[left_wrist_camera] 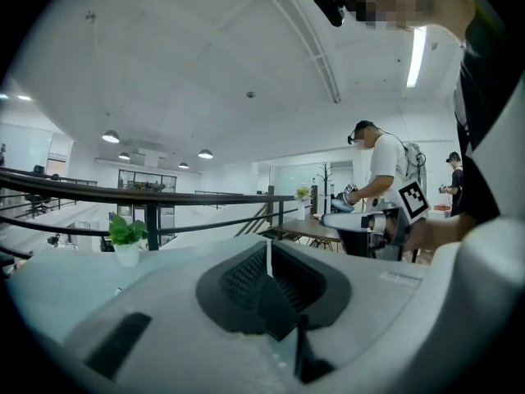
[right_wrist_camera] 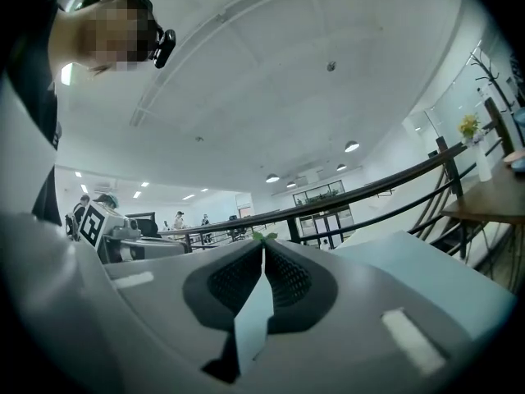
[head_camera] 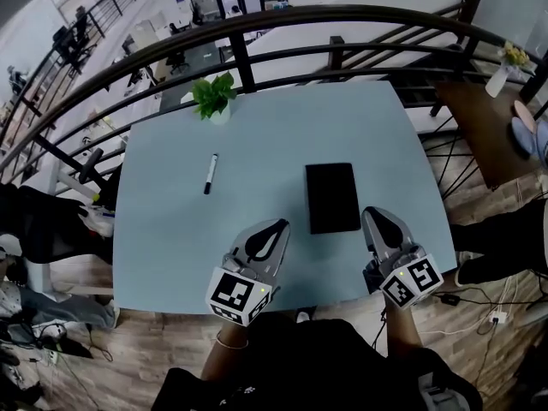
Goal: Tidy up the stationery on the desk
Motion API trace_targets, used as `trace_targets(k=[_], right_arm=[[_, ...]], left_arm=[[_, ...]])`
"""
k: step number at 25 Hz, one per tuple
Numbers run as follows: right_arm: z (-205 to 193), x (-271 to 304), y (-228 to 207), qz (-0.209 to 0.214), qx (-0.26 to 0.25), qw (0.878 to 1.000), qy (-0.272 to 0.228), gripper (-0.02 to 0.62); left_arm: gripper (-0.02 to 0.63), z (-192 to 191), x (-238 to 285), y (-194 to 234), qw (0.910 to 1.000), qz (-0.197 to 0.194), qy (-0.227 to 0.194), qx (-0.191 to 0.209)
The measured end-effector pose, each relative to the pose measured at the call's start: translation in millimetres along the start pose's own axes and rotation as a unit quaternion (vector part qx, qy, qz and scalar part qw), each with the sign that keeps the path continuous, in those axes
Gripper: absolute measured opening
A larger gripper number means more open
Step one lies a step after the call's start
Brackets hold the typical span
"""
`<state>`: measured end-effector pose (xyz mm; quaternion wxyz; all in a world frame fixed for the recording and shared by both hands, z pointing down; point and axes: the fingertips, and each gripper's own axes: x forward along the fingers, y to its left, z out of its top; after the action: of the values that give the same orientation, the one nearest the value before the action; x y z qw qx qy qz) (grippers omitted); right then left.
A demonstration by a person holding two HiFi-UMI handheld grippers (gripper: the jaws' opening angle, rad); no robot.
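A black marker pen (head_camera: 209, 175) lies on the light blue desk (head_camera: 171, 229), left of centre. A flat black notebook (head_camera: 332, 197) lies right of centre, closer to me. My left gripper (head_camera: 280, 227) hovers over the desk's near edge, just left of the notebook's near corner, its jaws shut on nothing. My right gripper (head_camera: 372, 215) hovers just right of the notebook's near end, also shut and empty. In the left gripper view the jaws (left_wrist_camera: 268, 246) meet along a thin line; the right gripper view shows the same (right_wrist_camera: 262, 251).
A small potted plant (head_camera: 216, 98) in a white pot stands at the desk's far left edge. A dark metal railing (head_camera: 257, 26) curves behind the desk. A brown side table (head_camera: 484, 118) with a vase stands at the right. Cables lie on the wooden floor (head_camera: 479, 306).
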<state>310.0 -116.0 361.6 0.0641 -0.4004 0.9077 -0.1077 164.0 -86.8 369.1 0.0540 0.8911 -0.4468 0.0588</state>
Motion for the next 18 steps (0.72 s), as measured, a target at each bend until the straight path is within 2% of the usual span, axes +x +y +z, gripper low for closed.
trace_targets(k=[7,12,16,18], right_arm=[[-26.8,20.6,-25.6,-0.017,-0.003,0.999,0.046,0.008],[-40.7,34.4,-45.1,-0.033,-0.003,0.997,0.068,0.021],[-61.7,45.2,-64.5,-0.053,0.002,0.994,0.096,0.035],[-72.8,50.7,-74.2,-0.061,0.003,0.992,0.11,0.044]], left_arm=[[0.02,-39.6,25.1,12.3,0.9982,-0.004,0.047,-0.037],[0.04,-56.2,52.4,24.2,0.9964,-0.011,0.066,-0.053],[0.089,-84.7,74.0,30.9,0.9911,-0.023,0.104,-0.08],[0.091,-97.9,84.7,33.1,0.9885,-0.029,0.118,-0.09]])
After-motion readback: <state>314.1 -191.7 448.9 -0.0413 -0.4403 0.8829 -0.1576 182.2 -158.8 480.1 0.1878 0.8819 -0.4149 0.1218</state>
